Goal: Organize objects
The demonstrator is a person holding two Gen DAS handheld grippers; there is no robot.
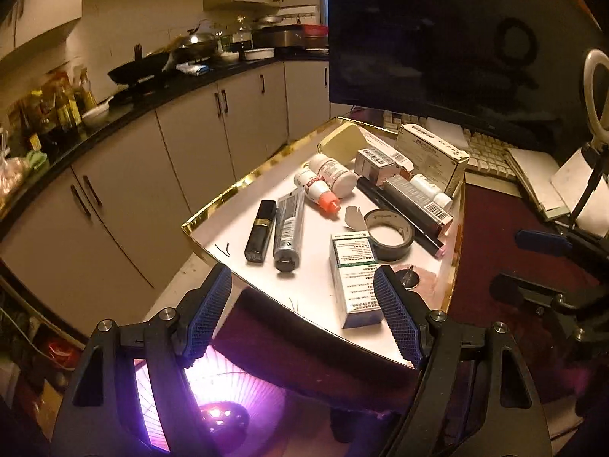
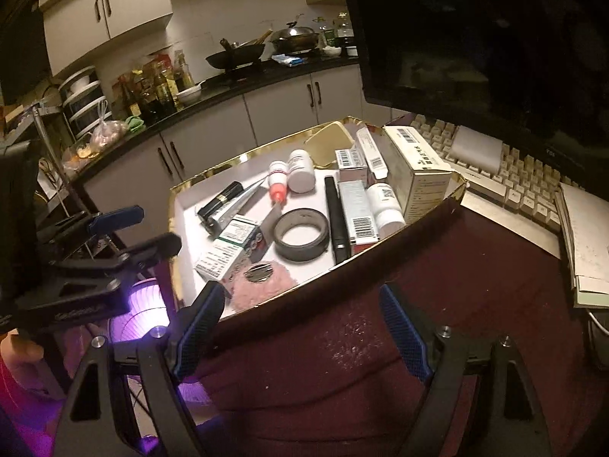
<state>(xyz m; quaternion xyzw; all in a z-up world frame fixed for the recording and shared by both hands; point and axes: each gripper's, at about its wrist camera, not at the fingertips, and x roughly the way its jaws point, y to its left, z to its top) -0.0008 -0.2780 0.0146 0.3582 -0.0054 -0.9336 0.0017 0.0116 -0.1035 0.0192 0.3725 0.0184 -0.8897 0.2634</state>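
A gold-rimmed white tray (image 1: pixel 243 182) (image 2: pixel 243 157) holds several small items: a black lipstick (image 1: pixel 260 230), a silver tube (image 1: pixel 289 228), two white bottles (image 1: pixel 333 175), a tape roll (image 1: pixel 388 234) (image 2: pixel 302 234), a green-and-white medicine box (image 1: pixel 356 278) (image 2: pixel 228 247), a black pen (image 2: pixel 337 217) and more cartons. My left gripper (image 1: pixel 302 278) hovers wide open over the tray's near edge, its right finger just in front of the medicine box. My right gripper (image 2: pixel 302 297) stands open above the dark red cloth (image 2: pixel 342 342) short of the tray. Nothing is held.
A dark monitor (image 1: pixel 437 38) and a keyboard (image 2: pixel 514 175) sit behind the tray, with a notebook (image 2: pixel 586 236) to the right and a ring light (image 1: pixel 593 87). A kitchen counter (image 1: pixel 114 114) with woks and bottles runs along the left. A glowing heater (image 1: pixel 224 392) sits below.
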